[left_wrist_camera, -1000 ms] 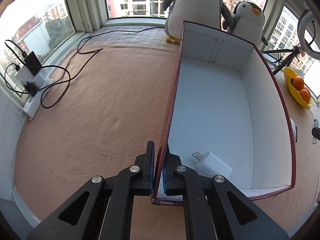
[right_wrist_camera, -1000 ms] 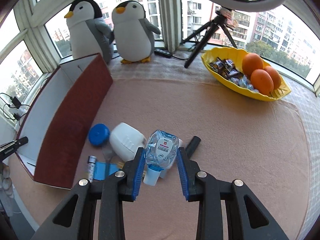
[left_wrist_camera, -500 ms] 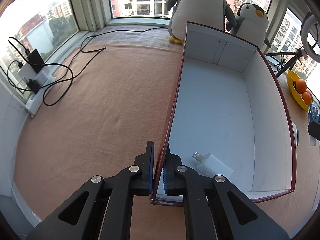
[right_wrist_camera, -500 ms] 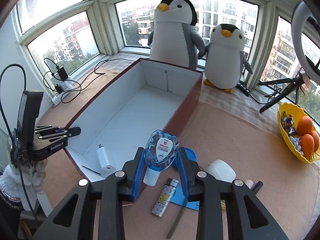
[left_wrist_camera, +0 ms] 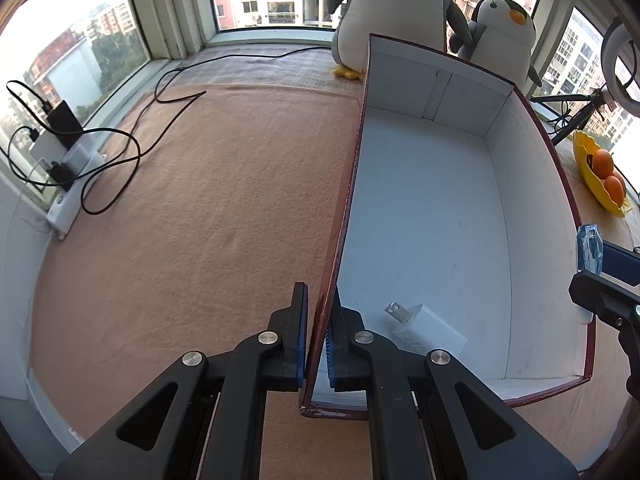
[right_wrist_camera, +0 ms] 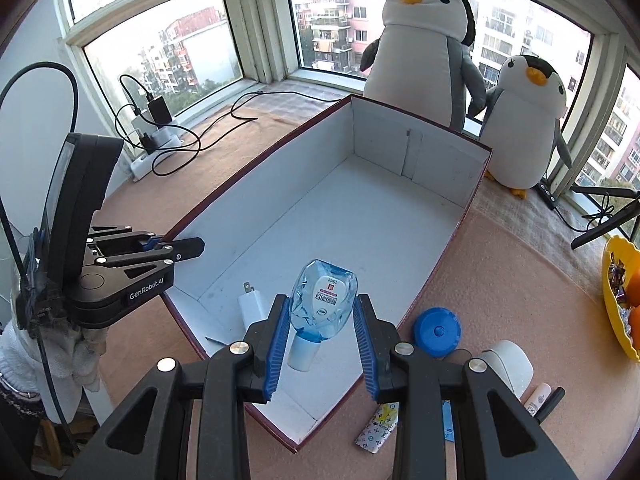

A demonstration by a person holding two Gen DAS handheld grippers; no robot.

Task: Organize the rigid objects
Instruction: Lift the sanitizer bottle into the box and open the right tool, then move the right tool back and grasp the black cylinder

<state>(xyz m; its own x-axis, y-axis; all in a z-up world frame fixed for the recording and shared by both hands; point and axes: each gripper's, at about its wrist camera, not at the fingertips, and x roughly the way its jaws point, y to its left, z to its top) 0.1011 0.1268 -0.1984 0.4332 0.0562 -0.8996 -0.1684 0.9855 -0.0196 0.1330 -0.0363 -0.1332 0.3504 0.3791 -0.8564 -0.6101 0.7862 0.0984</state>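
White "GenRobot.AI" lettering marks the left gripper (right_wrist_camera: 188, 249); bottle (right_wrist_camera: 324, 304) label unreadable.

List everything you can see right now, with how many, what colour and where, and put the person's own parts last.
box: 1, maroon outside, white inside, open, on the tan mat
charger plug: 1, white, inside the box near its front corner
small bottle: 1, clear blue with a white cap, held over the box
round case: 1, blue, on the mat right of the box
patterned lighter: 1, white, on the mat by the box corner
plush penguins: 2, black, white and grey, behind the box
bowl: 1, yellow, far right, holding oranges and sweets
power strip: 1, white, with black cables, by the window
left tool: clamped on the box wall
right tool: gripping the small bottle
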